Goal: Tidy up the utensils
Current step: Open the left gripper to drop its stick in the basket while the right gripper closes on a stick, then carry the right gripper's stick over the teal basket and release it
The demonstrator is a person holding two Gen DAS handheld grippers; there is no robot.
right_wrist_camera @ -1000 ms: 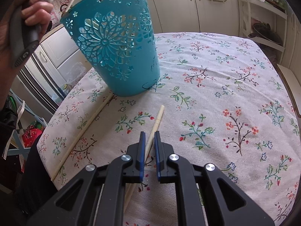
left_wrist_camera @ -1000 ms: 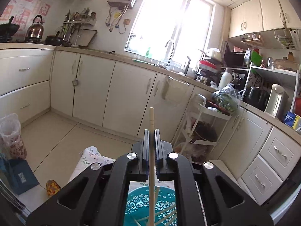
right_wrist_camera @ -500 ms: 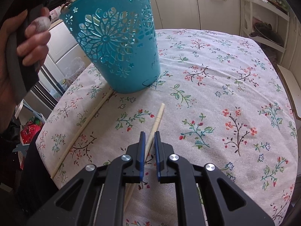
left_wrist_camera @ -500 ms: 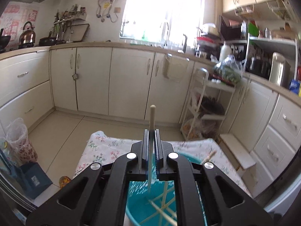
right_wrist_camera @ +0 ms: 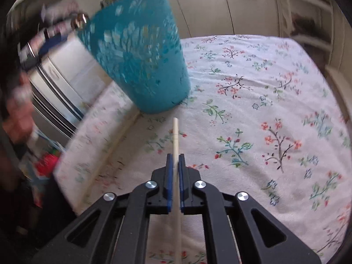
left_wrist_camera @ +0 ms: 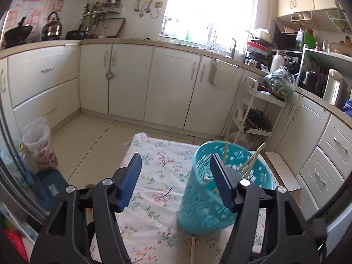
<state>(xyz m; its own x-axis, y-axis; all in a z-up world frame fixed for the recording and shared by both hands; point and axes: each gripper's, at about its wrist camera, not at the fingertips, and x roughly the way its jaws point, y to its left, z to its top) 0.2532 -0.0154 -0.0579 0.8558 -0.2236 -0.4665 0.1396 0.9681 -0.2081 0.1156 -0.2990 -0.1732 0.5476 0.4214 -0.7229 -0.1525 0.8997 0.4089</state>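
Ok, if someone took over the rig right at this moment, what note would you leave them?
Left gripper: jaws opening, nothing between them, beside the teal basket.
Right gripper: jaws shut on a chopstick, pointing toward the basket.
Things: basket stands on the floral tablecloth; several chopsticks already stand inside it. One more chopstick lies on the cloth near the basket's base.
Done: some chopsticks binned.
Left: drop the right gripper's chopstick in, then collect the one on the cloth.
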